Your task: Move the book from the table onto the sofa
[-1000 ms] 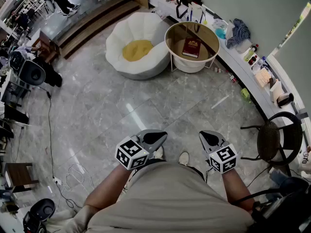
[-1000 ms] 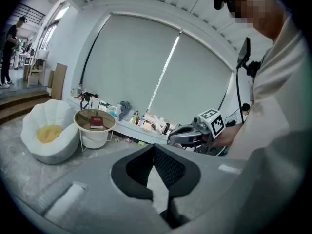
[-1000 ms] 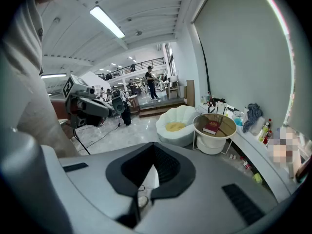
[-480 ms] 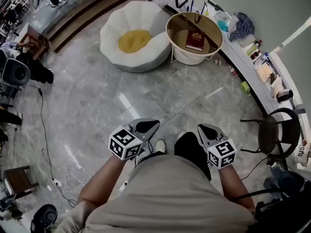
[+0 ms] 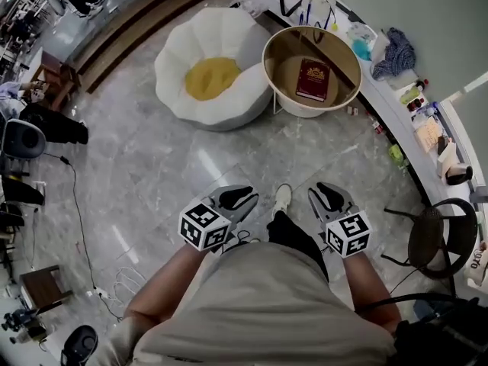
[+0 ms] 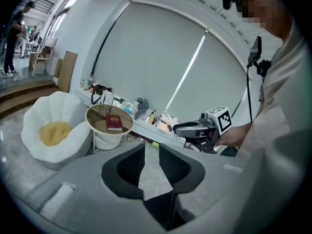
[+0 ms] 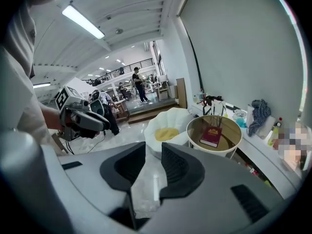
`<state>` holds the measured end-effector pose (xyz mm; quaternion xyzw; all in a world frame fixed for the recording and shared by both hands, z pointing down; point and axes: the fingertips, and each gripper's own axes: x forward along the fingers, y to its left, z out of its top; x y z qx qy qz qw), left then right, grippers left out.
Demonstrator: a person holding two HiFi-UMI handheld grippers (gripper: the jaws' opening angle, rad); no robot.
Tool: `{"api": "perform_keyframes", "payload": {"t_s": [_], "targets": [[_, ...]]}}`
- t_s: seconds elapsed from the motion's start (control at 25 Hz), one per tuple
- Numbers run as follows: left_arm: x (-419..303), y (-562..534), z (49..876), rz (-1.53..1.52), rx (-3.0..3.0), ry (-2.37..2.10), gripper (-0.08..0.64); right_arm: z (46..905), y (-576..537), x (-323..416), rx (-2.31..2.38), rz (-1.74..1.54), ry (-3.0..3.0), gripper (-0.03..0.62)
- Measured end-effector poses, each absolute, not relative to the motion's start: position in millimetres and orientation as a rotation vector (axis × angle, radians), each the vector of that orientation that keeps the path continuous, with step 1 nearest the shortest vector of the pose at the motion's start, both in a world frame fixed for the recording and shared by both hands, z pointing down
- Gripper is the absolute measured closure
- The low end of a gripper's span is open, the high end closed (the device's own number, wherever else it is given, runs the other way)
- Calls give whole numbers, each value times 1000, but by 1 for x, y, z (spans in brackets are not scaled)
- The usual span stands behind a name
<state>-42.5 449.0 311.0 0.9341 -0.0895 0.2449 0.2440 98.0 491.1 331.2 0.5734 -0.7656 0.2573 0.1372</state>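
The left gripper (image 5: 241, 199) and the right gripper (image 5: 329, 197) are being held side by side in front of the person's body, low over the grey stone floor (image 5: 168, 166), and both are pointing forward and a little downward toward the round table (image 5: 265, 61). The jaws of the left gripper are opening at this moment; there is a narrow gap between the dark pads, and only the floor is showing through it, so this claw is gripping nothing. The jaws of the right gripper are also opening, with a somewhat wider gap, and again nothing is standing between them. The dark red book (image 5: 313, 80) with gold print on its cover is lying flat on the glass top of the table, a little to the right of the middle and away from the rim. It is well apart from both grippers. The white petal-shaped sofa (image 5: 229, 36) with a yellow cushion (image 5: 209, 78) in its seat is standing just beside the left edge of the table; I cannot tell whether the two are touching. A long counter (image 5: 389, 117) with bottles and a blue cloth (image 5: 391, 54) is running along the wall behind the table. A black chair (image 5: 438, 239) is standing at the right of the person, and one pale shoe (image 5: 282, 199) is showing between the two grippers.
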Motion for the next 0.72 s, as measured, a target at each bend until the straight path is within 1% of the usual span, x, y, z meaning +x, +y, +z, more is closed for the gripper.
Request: {"api": "perform_keyframes", "payload": {"t_s": [0.08,0.24,0.48,0.72], "targets": [[-20,419,308,680,2542,-258,470,333,461,121,1656,748,-2232,476],[21,356,305,686,2555,-317,448,349,408,168,1666,781,-2223,457],[73,300,315,688,2567,-231,448,367,360,214,1747,825,-2148,457],[110,235,332,693,2570,-79,448,387,314,231,1857,923,-2022,458]]}}
